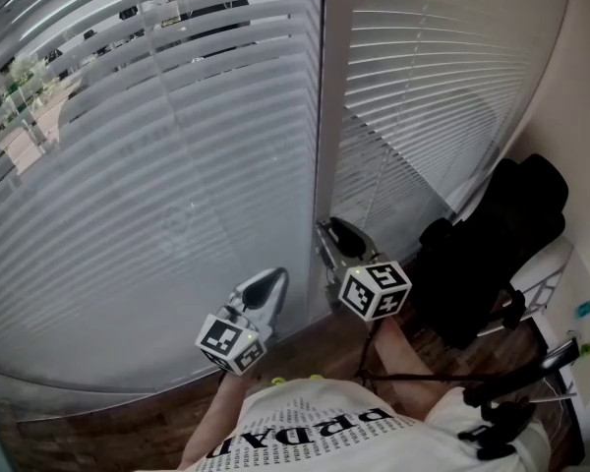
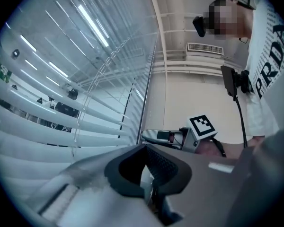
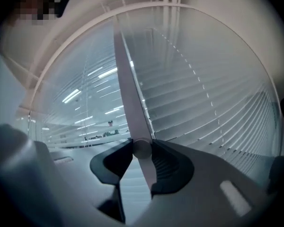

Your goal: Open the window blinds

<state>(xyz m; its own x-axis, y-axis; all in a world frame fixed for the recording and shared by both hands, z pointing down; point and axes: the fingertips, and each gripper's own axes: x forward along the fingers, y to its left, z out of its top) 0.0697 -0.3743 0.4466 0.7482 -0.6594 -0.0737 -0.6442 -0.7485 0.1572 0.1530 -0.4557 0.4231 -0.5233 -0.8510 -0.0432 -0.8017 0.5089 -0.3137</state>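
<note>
Right gripper view: found the tilt wand [image 3: 128,89] caught between the jaws of the right tongs [image 3: 143,148], both pads pressed on it, so clenched on the wand. Traced the wand's long axis from the jaws up toward the upper left of that frame, near upright and close along the slats. Read the left tongs [image 2: 144,146] in the left gripper view as clenched tip to tip on nothing. Placed them, in the head view, at lower centre, just left of and below the right tongs, apart from the wand. Judged the right hand the nearer and the only one in contact. Judged the coming move to turn on that axis: a twist about the wand's length, not a pull along it. Counted two tongs, one wand, two blinds, namely the left blind [image 1: 147,195] and the right blind [image 1: 442,77], and one window post [image 1: 323,116] between them.
</note>
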